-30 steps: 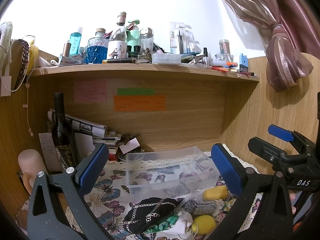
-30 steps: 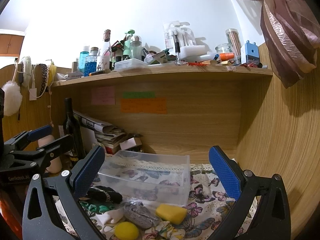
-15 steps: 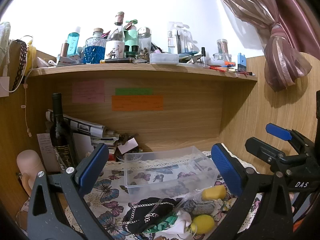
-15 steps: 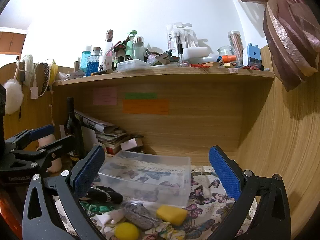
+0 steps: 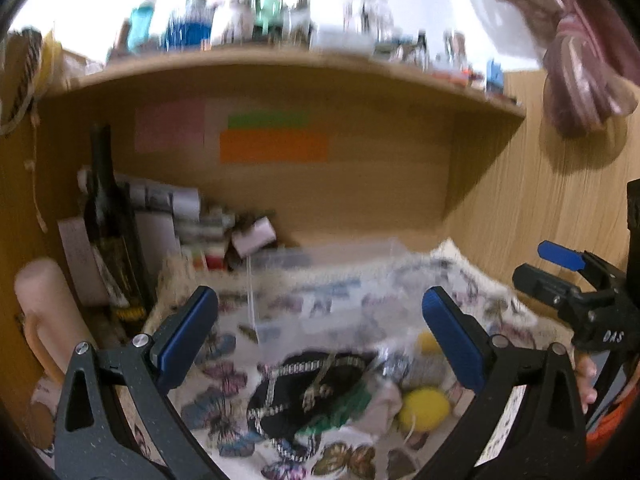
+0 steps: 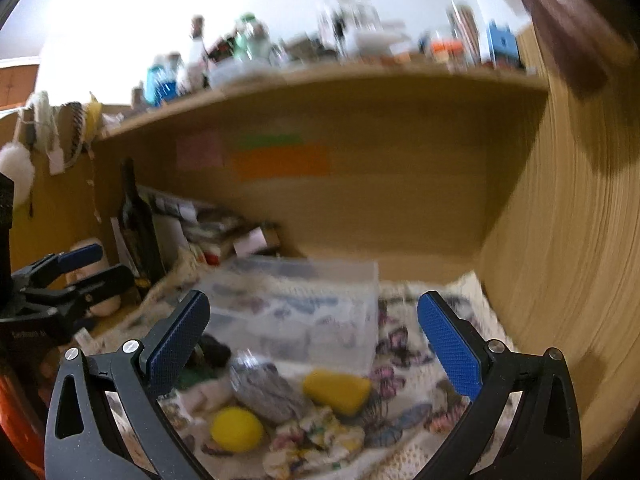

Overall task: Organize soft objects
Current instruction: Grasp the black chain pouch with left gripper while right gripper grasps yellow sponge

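Note:
A pile of soft things lies on the butterfly cloth [image 6: 404, 424] in front of a clear plastic box [image 6: 304, 312]. In the left wrist view I see a black pouch with a chain [image 5: 308, 392] and a yellow ball [image 5: 426, 408]. In the right wrist view I see the yellow ball [image 6: 236, 428], a yellow sponge [image 6: 336, 390], a grey glittery piece [image 6: 268, 392] and a floral cloth [image 6: 316, 440]. My left gripper [image 5: 320, 332] is open above the black pouch. My right gripper [image 6: 314, 336] is open above the sponge and grey piece. Both views are blurred.
A dark wine bottle [image 5: 112, 232] and stacked papers [image 5: 168, 208] stand at the back left, with a pink vase [image 5: 48, 312] in front. A crowded shelf [image 5: 280, 60] hangs overhead. A wooden wall [image 6: 568, 260] closes the right side.
Both grippers have tilted down and moved toward the pile, which now sits higher in both views. Both stay open.

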Demonstrator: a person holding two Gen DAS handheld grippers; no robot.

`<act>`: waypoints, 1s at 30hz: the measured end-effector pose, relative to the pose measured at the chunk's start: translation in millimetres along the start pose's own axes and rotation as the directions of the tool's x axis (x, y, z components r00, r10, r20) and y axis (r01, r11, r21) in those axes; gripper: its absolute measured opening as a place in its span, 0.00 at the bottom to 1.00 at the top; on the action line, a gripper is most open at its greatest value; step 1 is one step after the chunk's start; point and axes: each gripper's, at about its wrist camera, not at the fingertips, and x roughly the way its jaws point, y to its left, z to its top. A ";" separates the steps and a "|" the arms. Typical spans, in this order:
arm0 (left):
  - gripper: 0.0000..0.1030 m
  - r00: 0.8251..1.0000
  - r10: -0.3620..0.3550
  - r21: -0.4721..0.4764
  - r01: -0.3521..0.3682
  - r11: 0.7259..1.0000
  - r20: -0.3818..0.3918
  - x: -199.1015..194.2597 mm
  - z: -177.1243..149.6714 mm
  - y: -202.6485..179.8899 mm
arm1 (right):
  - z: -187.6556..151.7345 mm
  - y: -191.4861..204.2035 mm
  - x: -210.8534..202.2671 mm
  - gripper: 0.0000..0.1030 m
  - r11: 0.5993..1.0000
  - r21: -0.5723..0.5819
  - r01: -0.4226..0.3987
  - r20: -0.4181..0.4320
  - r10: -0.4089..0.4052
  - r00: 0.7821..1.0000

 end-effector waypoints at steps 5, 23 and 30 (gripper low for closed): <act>1.00 0.993 -0.025 0.002 0.025 1.000 -0.117 19.7 -23.4 4.5 | -22.9 -12.7 14.9 1.00 1.000 0.017 0.010 -0.107 -0.008 0.994; 0.45 0.943 -0.118 -0.112 0.086 0.990 -0.310 71.7 -58.9 24.8 | -57.7 -27.7 91.1 0.54 0.998 0.053 -0.025 -0.380 0.043 0.924; 0.23 0.947 -0.124 -0.113 0.095 0.989 -0.295 68.6 -53.4 27.9 | -63.6 -32.8 94.2 0.40 0.994 0.102 -0.048 -0.396 0.085 0.914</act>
